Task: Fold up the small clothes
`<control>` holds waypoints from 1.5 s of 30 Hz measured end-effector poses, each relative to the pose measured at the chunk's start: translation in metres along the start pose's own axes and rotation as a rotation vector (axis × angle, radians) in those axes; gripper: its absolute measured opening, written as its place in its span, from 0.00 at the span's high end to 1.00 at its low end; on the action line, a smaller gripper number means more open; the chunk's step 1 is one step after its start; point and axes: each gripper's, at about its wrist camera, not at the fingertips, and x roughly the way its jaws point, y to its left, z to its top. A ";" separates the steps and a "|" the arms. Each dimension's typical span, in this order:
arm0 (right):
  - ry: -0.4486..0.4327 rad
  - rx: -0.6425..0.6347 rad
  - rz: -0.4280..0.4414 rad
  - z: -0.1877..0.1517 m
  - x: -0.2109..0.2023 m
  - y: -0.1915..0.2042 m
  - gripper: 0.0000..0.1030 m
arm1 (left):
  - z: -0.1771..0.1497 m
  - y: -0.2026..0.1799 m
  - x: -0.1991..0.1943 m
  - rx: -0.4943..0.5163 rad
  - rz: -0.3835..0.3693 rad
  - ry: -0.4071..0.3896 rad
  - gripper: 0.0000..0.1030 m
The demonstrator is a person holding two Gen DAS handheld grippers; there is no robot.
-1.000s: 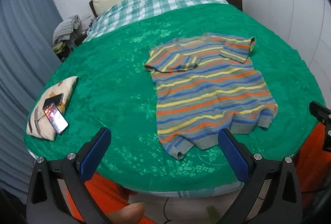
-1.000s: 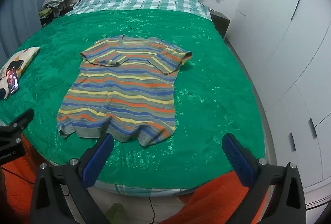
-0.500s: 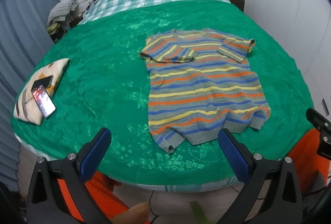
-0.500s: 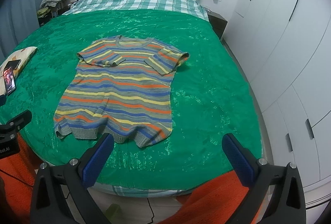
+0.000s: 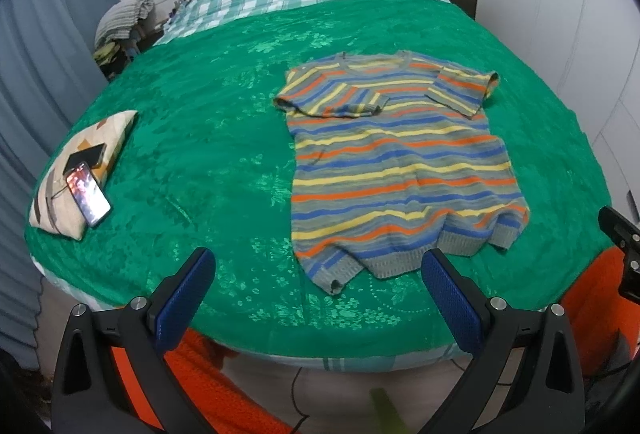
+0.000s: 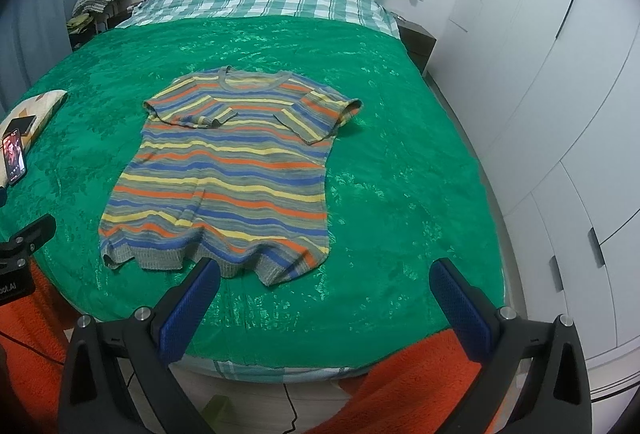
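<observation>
On bedspread (image 5: pixel 208 137): striped shirt (image 5: pixel 396 161), pillow (image 5: pixel 76 169) with phones (image 5: pixel 89 189).

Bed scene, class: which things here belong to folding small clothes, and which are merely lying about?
Belongs to the job:
striped shirt, sleeves already folded in
left gripper, open
right gripper, open

Lying about:
patterned cushion
lit phone
dark phone
clothes heap

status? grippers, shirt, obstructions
Left gripper and right gripper open, empty. Striped shirt flat on green bedspread, sleeves folded in. Nothing blocking.
</observation>
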 end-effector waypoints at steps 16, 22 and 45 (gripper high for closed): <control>-0.011 -0.004 -0.001 0.001 -0.004 0.001 0.00 | 0.002 0.001 -0.005 0.002 0.003 -0.016 0.00; -0.012 -0.005 0.001 0.001 -0.004 0.001 0.00 | 0.002 0.001 -0.005 -0.001 0.002 -0.014 0.00; 0.255 0.318 0.540 -0.057 0.181 -0.056 0.06 | -0.046 0.067 0.153 -0.243 -0.245 0.295 0.02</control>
